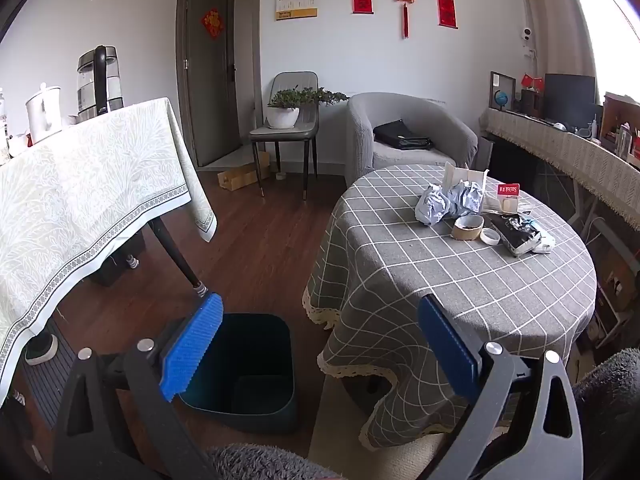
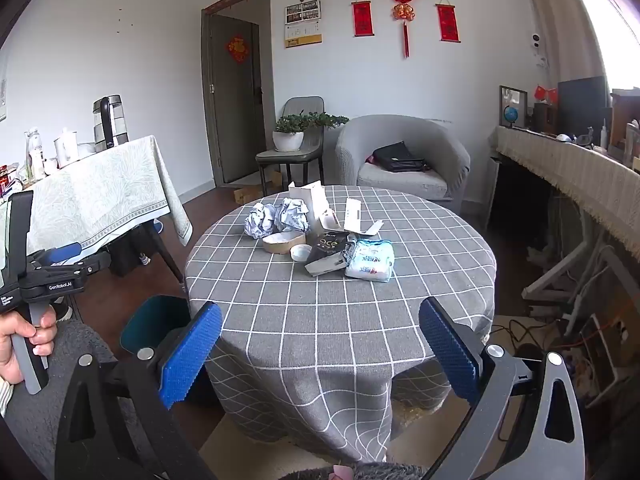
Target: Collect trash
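A pile of trash lies on the round grey checked table (image 2: 340, 320): crumpled paper balls (image 2: 276, 218), a brown tape roll (image 2: 283, 243), a white lid (image 2: 300, 252), a black wrapper (image 2: 330, 254), a white and blue packet (image 2: 370, 260) and torn white cartons (image 2: 312, 200). The pile also shows in the left wrist view (image 1: 472, 208). A dark teal bin (image 1: 244, 368) stands on the floor left of the table, below my left gripper (image 1: 320, 348), which is open and empty. My right gripper (image 2: 320, 352) is open and empty, short of the table's near edge.
A table with a pale green cloth (image 1: 80, 208) holds a kettle (image 1: 100, 80) at the left. A grey armchair (image 2: 404, 160) and a chair with a potted plant (image 2: 292, 136) stand behind. A long covered sideboard (image 2: 580, 172) runs along the right, with cables under it.
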`<state>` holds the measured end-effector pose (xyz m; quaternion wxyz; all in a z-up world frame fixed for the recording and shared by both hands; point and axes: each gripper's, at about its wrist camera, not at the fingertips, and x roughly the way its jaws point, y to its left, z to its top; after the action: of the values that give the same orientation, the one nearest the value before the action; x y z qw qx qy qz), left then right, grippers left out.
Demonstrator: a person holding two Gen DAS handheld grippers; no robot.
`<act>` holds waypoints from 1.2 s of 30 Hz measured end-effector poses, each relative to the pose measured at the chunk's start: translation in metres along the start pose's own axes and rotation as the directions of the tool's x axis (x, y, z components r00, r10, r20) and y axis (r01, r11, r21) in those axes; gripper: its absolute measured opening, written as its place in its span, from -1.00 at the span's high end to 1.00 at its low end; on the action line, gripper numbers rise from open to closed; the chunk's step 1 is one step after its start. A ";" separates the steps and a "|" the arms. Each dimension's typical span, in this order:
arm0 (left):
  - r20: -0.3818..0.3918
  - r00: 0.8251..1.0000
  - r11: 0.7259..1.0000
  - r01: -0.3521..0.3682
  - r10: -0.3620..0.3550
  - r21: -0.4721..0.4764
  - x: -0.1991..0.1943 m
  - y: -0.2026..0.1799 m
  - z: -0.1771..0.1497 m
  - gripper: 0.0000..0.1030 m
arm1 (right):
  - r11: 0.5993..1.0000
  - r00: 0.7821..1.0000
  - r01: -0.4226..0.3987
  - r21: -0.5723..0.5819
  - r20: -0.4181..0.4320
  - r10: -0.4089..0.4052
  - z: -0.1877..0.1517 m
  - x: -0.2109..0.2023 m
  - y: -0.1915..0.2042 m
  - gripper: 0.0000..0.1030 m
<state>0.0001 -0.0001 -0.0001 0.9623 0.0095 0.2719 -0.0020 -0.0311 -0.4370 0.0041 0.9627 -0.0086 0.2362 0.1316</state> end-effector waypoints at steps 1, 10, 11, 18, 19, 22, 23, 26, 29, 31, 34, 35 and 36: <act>0.001 1.000 1.000 -0.001 0.001 0.001 0.000 0.000 0.000 -0.93 | 1.000 1.000 -0.001 0.002 -0.002 0.001 0.000 0.000 0.000 -0.94; 0.000 1.000 1.000 0.000 0.000 0.001 0.000 0.000 0.000 -0.93 | 1.000 1.000 -0.002 0.004 0.002 0.002 0.000 -0.001 -0.001 -0.94; 0.002 1.000 1.000 -0.001 0.001 0.001 0.000 0.000 0.000 -0.93 | 1.000 1.000 -0.002 0.004 0.002 0.002 0.000 0.000 -0.001 -0.94; 0.004 1.000 1.000 -0.001 0.001 0.003 -0.001 0.000 0.000 -0.93 | 1.000 1.000 -0.002 0.003 0.001 0.002 0.001 0.001 0.001 -0.94; 0.004 1.000 1.000 -0.001 0.001 0.003 -0.001 0.000 0.000 -0.93 | 1.000 1.000 -0.002 0.003 0.002 0.002 0.001 0.001 0.001 -0.94; 0.006 1.000 1.000 -0.002 0.002 0.003 -0.003 -0.001 0.000 -0.93 | 1.000 1.000 -0.001 0.002 0.001 0.001 0.001 0.001 0.001 -0.94; 0.006 1.000 1.000 -0.002 0.002 0.003 -0.003 -0.001 0.000 -0.93 | 1.000 1.000 -0.001 0.002 0.002 0.001 0.001 0.001 0.001 -0.94; 0.005 1.000 1.000 -0.001 0.001 0.002 -0.003 -0.001 -0.001 -0.93 | 1.000 1.000 -0.001 0.001 0.001 0.001 0.001 0.001 0.001 -0.94; 0.006 1.000 1.000 -0.001 0.001 0.002 -0.003 0.000 -0.001 -0.93 | 1.000 1.000 0.000 0.000 0.001 0.000 0.001 0.001 0.001 -0.94; 0.006 1.000 1.000 -0.001 0.001 0.002 -0.003 -0.001 -0.001 -0.93 | 1.000 1.000 0.000 0.000 0.001 0.000 0.001 0.000 0.001 -0.94; 0.005 1.000 1.000 -0.001 0.001 0.002 -0.003 0.000 -0.001 -0.93 | 1.000 1.000 0.000 0.000 0.001 0.000 0.001 0.001 0.002 -0.94; 0.006 1.000 1.000 -0.001 0.001 0.002 -0.003 -0.001 -0.001 -0.93 | 1.000 1.000 0.000 0.000 0.001 0.000 0.001 0.001 0.002 -0.94; 0.005 1.000 1.000 -0.001 0.001 0.002 -0.003 0.000 0.000 -0.93 | 1.000 1.000 0.000 0.000 0.001 0.000 0.001 0.000 0.002 -0.94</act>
<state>-0.0025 -0.0005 0.0010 0.9630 0.0106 0.2694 -0.0019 -0.0306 -0.4353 0.0050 0.9628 -0.0084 0.2357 0.1316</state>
